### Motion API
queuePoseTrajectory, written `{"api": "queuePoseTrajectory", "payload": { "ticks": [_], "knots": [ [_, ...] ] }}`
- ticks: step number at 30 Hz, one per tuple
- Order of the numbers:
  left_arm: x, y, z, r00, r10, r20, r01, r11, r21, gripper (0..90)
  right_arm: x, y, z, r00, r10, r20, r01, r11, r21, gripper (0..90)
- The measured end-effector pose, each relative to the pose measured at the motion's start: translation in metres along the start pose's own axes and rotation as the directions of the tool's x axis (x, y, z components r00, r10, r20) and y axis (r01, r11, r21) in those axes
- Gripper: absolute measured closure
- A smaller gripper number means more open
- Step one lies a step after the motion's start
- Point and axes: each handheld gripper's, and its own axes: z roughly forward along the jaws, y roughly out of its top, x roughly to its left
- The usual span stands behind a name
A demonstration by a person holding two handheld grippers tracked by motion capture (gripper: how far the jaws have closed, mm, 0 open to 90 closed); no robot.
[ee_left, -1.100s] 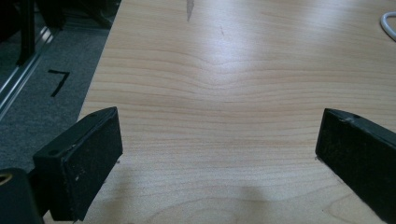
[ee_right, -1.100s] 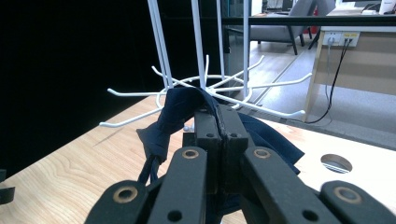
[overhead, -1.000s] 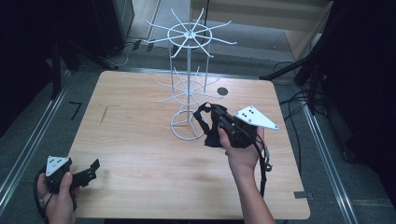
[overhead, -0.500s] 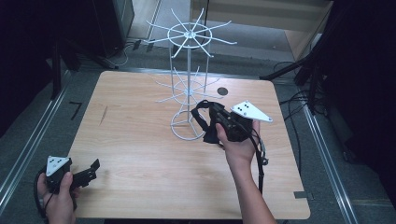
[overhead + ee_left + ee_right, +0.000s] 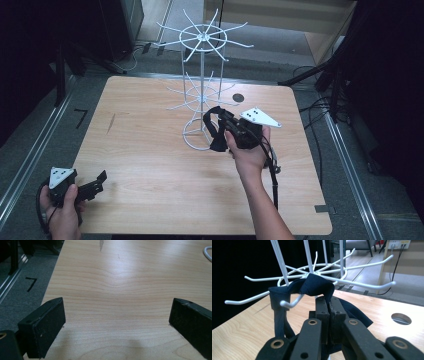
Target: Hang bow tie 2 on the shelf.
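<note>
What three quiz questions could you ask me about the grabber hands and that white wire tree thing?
1. True or false: the right gripper is shut on a dark blue fabric strap.
2. How do the jaws of the left gripper stand? A) wide apart with nothing between them B) clamped on the strap C) closed around a wire hook
3. Fill in: the strap loops over a hook of the white wire ____.

Key:
1. True; the jaws pinch the fabric.
2. A; bare wooden table shows between them.
3. Rack; a stand with tiers of hooks around a pole.
</note>
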Motion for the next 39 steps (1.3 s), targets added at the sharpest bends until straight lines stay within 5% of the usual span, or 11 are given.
{"api": "queuePoseTrajectory", "payload": {
  "ticks": [9, 16, 24, 39],
  "knots": [
    [0.0, 0.0, 0.0, 1.0, -0.005, 0.003, 0.005, 1.0, 0.002, 1.0, -0.004, -0.009, 0.002, 0.9998, 0.0, -0.022, 0.0, 1.0, 0.027, 78.0],
    [0.001, 0.0, 0.0, 1.0, -0.01, -0.001, 0.01, 0.9999, -0.003, 1.0, -0.012, -0.017, -0.003, 0.9997, -0.011, -0.023, 0.012, 1.0, 0.024, 49.5],
    [0.0, 0.0, 0.0, 1.0, -0.005, 0.0, 0.005, 1.0, -0.002, 1.0, -0.029, -0.027, -0.016, 1.0, -0.002, -0.004, 0.002, 0.999, 0.041, 41.8],
    [0.0, 0.0, -0.001, 1.0, -0.005, -0.007, 0.005, 1.0, 0.001, 1.0, -0.059, -0.046, -0.033, 0.9961, 0.041, 0.079, -0.047, 0.996, 0.07, 42.0]
  ]
}}
